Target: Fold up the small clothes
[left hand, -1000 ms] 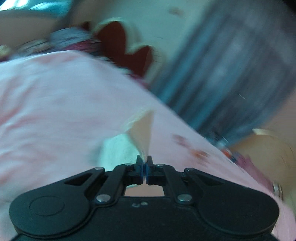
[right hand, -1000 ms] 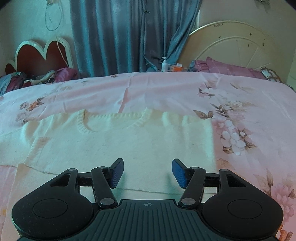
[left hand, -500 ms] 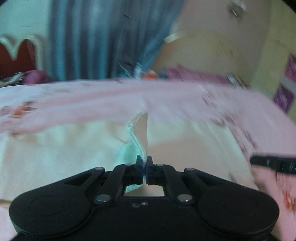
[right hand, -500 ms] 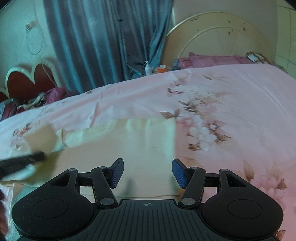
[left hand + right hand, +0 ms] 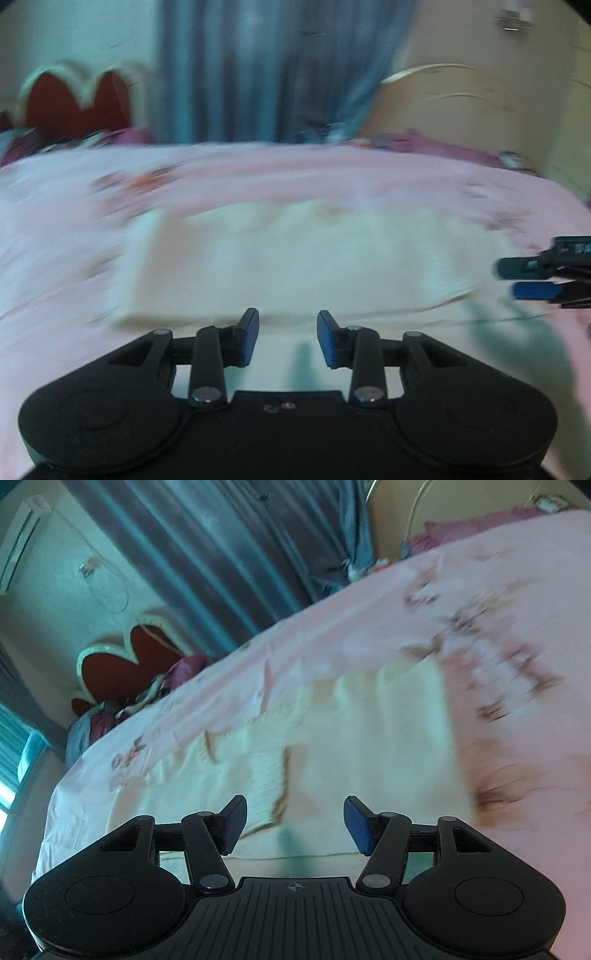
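Left tongs [image 5: 288, 338]: jaws have just been opening and stand apart, nothing between the blue pads; they hang over the near hem of the sweater.
Right tongs [image 5: 294, 825]: spread wide, empty, above the sweater's near edge; in the left wrist view they enter at 3 o'clock [image 5: 532, 280], pads [image 5: 533, 290] stacked one over the other.
Sweater [image 5: 295, 266]: cream knit, lying flat on the bed, partly folded; in the right wrist view [image 5: 351, 746] a ribbed cuff [image 5: 267, 786] lies across the body at 11 o'clock of the tongs.
Bed [image 5: 55, 221]: pink floral sheet beneath the sweater.
Curtain [image 5: 258, 66]: blue-grey, at 12 o'clock behind the bed.
Sharpness: both views are motion-blurred.
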`<state>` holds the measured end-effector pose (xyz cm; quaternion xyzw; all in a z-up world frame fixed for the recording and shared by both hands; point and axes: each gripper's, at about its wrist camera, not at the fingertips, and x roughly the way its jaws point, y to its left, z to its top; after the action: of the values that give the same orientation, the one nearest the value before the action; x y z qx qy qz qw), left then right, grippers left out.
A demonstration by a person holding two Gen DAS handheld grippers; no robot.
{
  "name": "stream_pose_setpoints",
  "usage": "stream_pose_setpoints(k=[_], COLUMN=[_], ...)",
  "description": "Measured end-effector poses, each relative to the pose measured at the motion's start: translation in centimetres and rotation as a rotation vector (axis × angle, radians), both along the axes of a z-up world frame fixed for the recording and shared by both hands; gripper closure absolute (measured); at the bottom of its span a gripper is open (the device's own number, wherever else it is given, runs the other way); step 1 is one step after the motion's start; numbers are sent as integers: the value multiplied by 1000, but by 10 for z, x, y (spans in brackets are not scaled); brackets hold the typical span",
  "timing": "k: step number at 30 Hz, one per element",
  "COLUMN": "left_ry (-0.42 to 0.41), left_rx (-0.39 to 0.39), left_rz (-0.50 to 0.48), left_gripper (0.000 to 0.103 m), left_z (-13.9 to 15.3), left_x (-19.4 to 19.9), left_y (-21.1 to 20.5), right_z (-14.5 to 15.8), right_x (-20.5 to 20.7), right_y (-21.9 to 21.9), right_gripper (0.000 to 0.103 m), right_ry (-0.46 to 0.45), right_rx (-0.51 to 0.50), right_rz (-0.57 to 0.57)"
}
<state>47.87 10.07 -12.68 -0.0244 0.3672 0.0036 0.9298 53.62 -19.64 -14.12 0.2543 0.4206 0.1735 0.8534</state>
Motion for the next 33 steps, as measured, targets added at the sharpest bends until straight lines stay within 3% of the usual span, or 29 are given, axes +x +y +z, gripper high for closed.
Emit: stream_pose_setpoints(k=[2, 6, 7, 8, 11, 15, 18, 20, 33], left_ry=[44, 77, 69, 62, 51, 33, 32, 34, 54], left_rx=[-44, -128, -126, -118, -163, -115, -149, -150, -143], left_rz=[74, 111, 112, 114, 143, 111, 107, 93, 24], left_gripper=[71, 71, 71, 70, 70, 72, 75, 76, 90], left_z=[-10, -20, -20, -22, -28, -31, -31, -31, -30], left_x=[-3, 10, 13, 17, 23, 17, 15, 16, 22], left_y=[32, 57, 57, 57, 64, 60, 67, 68, 66], right_z=[-7, -9, -7, -5, -5, 15, 32, 26, 16], right_x=[8, 25, 28, 31, 37, 26, 13, 9, -9], right_y=[13, 34, 40, 46, 53, 40, 4, -12, -20], right_gripper=[45, 45, 54, 74, 97, 99, 99, 99, 99], right_ry=[23, 20, 12, 11, 1, -85, -139, -104, -65], right_rx=[-4, -59, -90, -118, -175, -220, -262, -314, -327], right_rz=[10, 33, 47, 64, 77, 36, -81, -87, -94])
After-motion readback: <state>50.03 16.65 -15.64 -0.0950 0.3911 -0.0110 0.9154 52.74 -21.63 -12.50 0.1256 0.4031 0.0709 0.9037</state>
